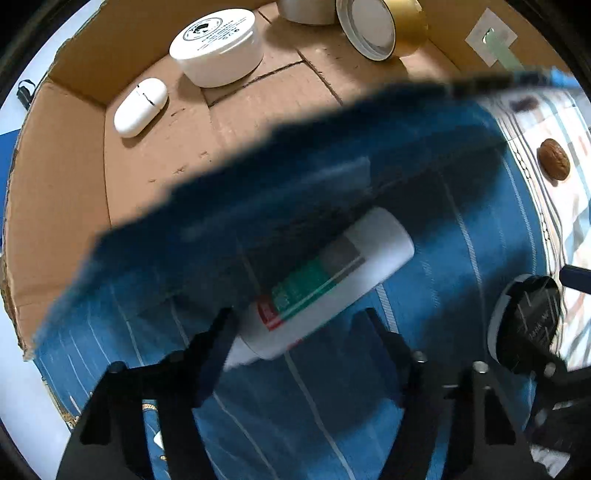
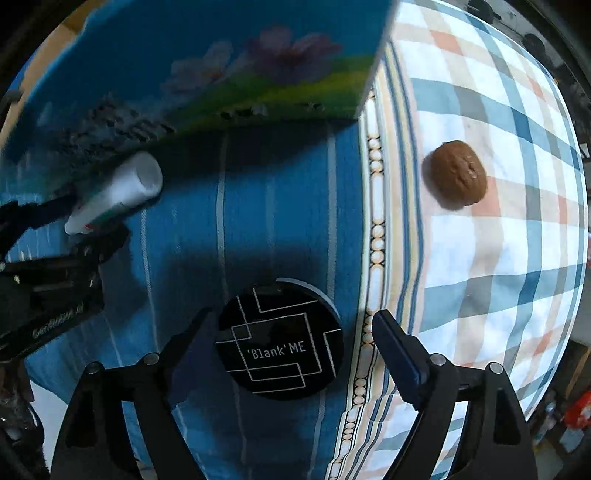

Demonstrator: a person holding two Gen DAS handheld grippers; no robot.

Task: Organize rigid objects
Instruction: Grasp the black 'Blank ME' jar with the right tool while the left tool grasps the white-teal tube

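Note:
A white tube with a green and red label [image 1: 325, 280] lies on the blue striped cloth beside the cardboard box [image 1: 55, 177]; it also shows in the right wrist view [image 2: 118, 192]. My left gripper [image 1: 299, 325] is open, its fingers either side of the tube's lower end. My right gripper [image 2: 291, 332] is open around a black round "Blank ME" compact [image 2: 280, 343], also seen in the left wrist view [image 1: 524, 325]. A brown walnut [image 2: 458, 173] lies on the checked cloth, also in the left wrist view [image 1: 554, 158].
Inside the box are a white earbud case [image 1: 140, 107], a white round jar [image 1: 218, 48], a gold-sided tin on its side [image 1: 380, 26] and another white container [image 1: 306, 11]. The box's blue printed outer wall [image 2: 221, 74] rises just behind the tube.

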